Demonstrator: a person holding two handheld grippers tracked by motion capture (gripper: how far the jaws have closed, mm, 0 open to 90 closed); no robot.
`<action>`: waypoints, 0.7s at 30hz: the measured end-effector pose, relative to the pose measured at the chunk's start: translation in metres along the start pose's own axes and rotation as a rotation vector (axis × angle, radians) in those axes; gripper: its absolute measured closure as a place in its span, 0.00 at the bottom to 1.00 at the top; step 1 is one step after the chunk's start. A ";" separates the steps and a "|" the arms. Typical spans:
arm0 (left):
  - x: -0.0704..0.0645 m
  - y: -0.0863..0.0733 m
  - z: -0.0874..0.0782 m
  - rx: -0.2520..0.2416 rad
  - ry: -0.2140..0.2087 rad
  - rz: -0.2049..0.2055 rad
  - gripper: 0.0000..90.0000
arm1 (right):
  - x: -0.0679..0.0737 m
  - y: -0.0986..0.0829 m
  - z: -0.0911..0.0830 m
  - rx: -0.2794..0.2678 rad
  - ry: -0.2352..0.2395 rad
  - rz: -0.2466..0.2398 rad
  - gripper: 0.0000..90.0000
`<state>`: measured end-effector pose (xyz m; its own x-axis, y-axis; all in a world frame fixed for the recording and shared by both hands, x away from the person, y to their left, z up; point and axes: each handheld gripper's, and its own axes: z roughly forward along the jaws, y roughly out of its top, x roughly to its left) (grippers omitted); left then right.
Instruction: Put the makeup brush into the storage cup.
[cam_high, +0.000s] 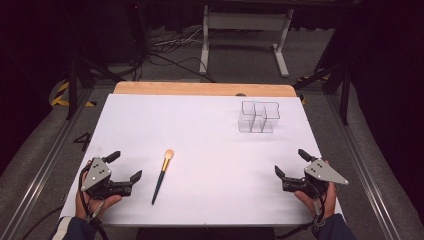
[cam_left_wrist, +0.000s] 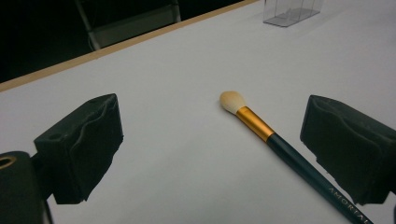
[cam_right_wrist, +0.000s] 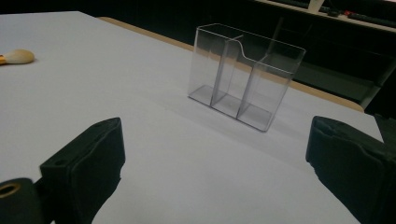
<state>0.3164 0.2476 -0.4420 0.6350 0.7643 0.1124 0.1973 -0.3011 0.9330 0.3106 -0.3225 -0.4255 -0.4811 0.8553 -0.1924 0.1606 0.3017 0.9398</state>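
Observation:
A makeup brush (cam_high: 162, 173) with a cream tip, gold ferrule and dark handle lies flat on the white table, left of centre. In the left gripper view the brush (cam_left_wrist: 275, 140) runs toward the right jaw. My left gripper (cam_high: 125, 166) rests open just left of the brush, holding nothing. A clear plastic organiser (cam_high: 258, 117) with several compartments stands upright at the back right; the right gripper view shows the organiser (cam_right_wrist: 245, 74) straight ahead. My right gripper (cam_high: 291, 162) is open near the front right edge, nothing between its jaws.
The white table (cam_high: 210, 150) has a wooden strip (cam_high: 200, 88) along its far edge. Beyond it are a white stand's legs (cam_high: 245, 30) and cables on the floor. Broad bare surface lies between brush and organiser.

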 end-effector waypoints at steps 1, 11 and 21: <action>-0.001 0.000 0.000 0.005 0.006 0.008 0.07 | 0.002 0.001 -0.001 -0.005 0.003 -0.010 0.06; -0.002 0.005 0.001 0.009 -0.006 0.005 0.08 | 0.007 0.003 -0.003 -0.013 -0.012 -0.022 0.06; -0.001 0.023 0.016 0.222 -0.012 -0.054 0.09 | 0.006 -0.004 -0.002 0.030 -0.024 -0.022 0.07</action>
<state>0.3321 0.2312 -0.4259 0.6279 0.7760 0.0590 0.3896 -0.3790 0.8394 0.3051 -0.3201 -0.4300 -0.4644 0.8578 -0.2202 0.1761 0.3331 0.9263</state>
